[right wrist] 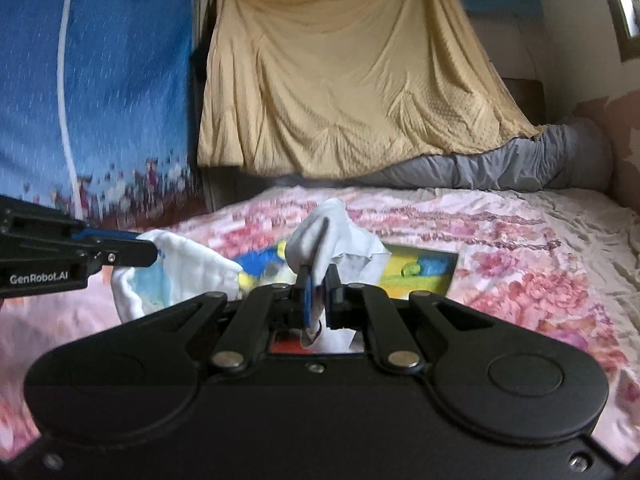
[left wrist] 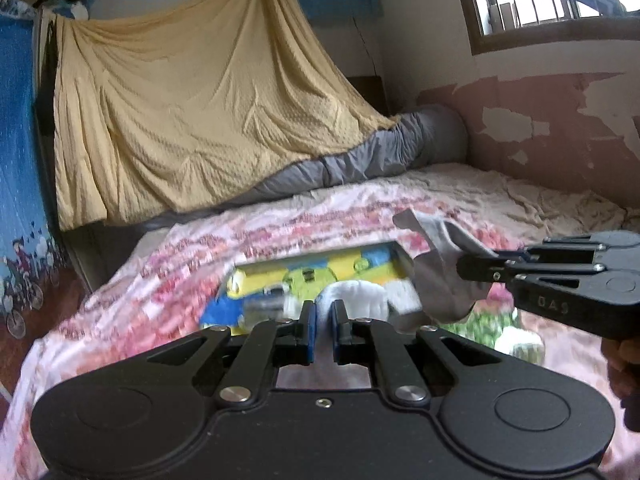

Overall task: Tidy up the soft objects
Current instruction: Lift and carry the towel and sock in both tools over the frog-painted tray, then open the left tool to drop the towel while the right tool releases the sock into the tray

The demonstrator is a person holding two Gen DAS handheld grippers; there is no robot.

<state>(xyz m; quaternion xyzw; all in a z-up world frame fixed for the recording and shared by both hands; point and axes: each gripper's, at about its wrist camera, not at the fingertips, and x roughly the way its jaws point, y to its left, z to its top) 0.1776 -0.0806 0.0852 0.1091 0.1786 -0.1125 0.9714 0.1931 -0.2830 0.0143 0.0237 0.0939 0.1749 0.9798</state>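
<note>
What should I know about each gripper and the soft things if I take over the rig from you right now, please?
Left gripper: shut on a white cloth, held above the bed.
Right gripper: shut on a grey sock, also lifted off the bed.
Between them a shallow, colourful box lies on the flowered bedspread; I cannot tell what is in it.
Done: both soft things are picked up.
Left: neither has been put down anywhere yet; the box looks like the likely place, but that is a guess. Both views are blurred, so check the grips first.
</note>
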